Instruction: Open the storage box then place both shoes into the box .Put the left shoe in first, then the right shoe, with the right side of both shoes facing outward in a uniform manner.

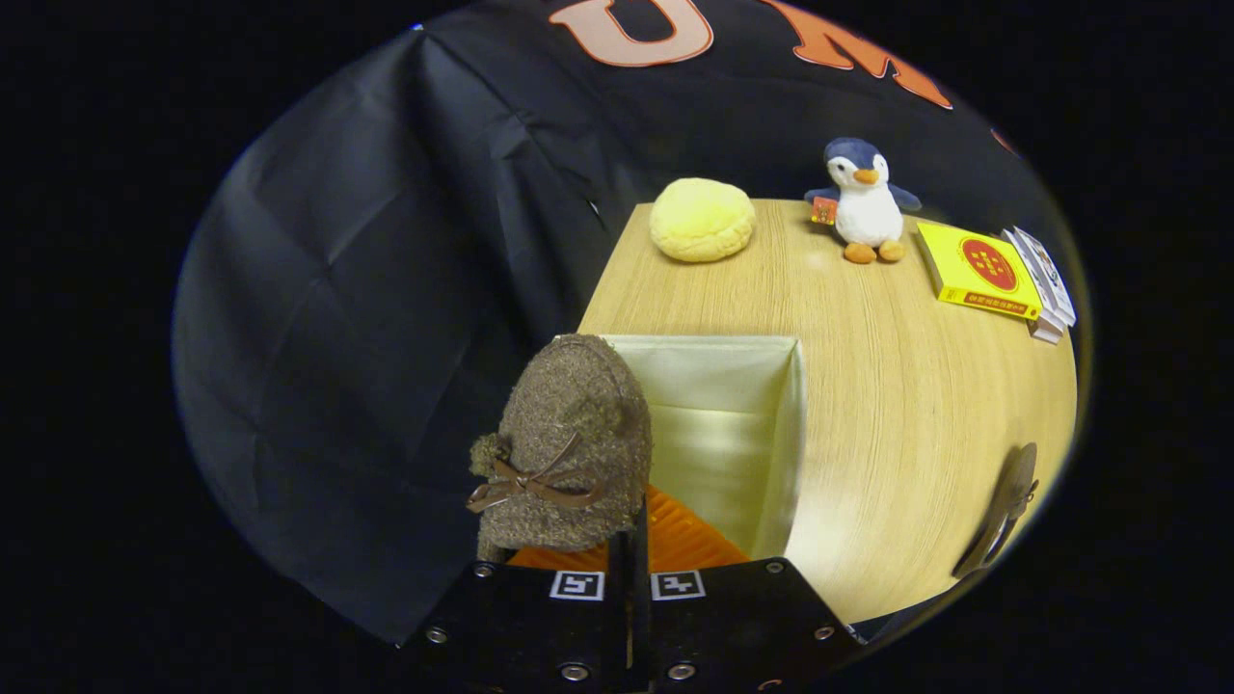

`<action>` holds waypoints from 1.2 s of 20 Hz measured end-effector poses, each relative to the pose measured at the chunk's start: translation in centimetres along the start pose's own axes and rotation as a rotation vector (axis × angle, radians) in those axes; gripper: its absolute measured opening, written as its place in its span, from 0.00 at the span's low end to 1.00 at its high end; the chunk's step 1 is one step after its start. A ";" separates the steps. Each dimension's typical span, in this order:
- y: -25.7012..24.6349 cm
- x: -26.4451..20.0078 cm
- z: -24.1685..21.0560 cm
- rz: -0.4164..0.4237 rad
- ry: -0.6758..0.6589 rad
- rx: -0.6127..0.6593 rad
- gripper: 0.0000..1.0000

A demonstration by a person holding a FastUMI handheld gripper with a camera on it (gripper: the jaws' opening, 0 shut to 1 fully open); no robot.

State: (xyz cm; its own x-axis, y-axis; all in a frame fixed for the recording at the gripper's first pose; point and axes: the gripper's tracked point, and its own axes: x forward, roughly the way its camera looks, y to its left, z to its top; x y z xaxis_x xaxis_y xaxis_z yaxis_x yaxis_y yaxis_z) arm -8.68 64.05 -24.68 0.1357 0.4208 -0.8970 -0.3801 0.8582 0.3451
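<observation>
My gripper (pixel 627 540) is shut on a brown fuzzy shoe (pixel 569 443) with a small brown bow on it. The shoe hangs toe-up over the left part of the open cream storage box (pixel 786 434), partly inside it. Its orange ribbed sole (pixel 675 540) faces toward the box's inside. The box stands at the near left corner of the wooden table (pixel 897 386). A second brown shoe (pixel 1003 506) lies on the table far off to the right of my fingers.
Beyond the box, at the table's far side, sit a yellow round cushion (pixel 702 220), a plush penguin (pixel 863 202) and a yellow box (pixel 979 270) beside a stack of small white boxes (pixel 1046 280). Black cloth hangs left of the table.
</observation>
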 end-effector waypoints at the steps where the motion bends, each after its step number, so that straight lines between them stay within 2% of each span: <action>1: 0.2 1.0 -0.3 -0.004 0.016 0.009 0.03; 7: 0.2 5.2 -2.3 -0.075 0.091 0.036 0.04; 9: 0.8 6.1 -2.9 -0.054 0.119 0.055 0.07; 11: 1.6 6.5 -3.8 -0.015 0.161 0.061 0.16; 13: 3.4 5.8 -4.4 0.086 0.179 0.060 0.26; 15: 5.0 4.1 -4.0 0.183 0.161 0.038 0.38; 16: 5.3 3.1 -3.8 0.214 0.154 0.022 0.47; 18: 5.4 0.7 -2.9 0.266 0.118 -0.008 0.58; 21: 4.5 -3.2 -1.3 0.318 0.042 -0.042 0.73; 22: 3.8 -4.5 -0.9 0.325 0.018 -0.052 0.81; 24: 2.0 -6.9 0.2 0.324 -0.037 -0.061 0.89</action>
State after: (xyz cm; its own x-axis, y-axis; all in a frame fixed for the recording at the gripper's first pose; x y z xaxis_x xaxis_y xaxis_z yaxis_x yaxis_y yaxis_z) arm -10.21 62.89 -17.72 0.0319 0.6801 -0.7324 -0.4632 0.6594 0.5922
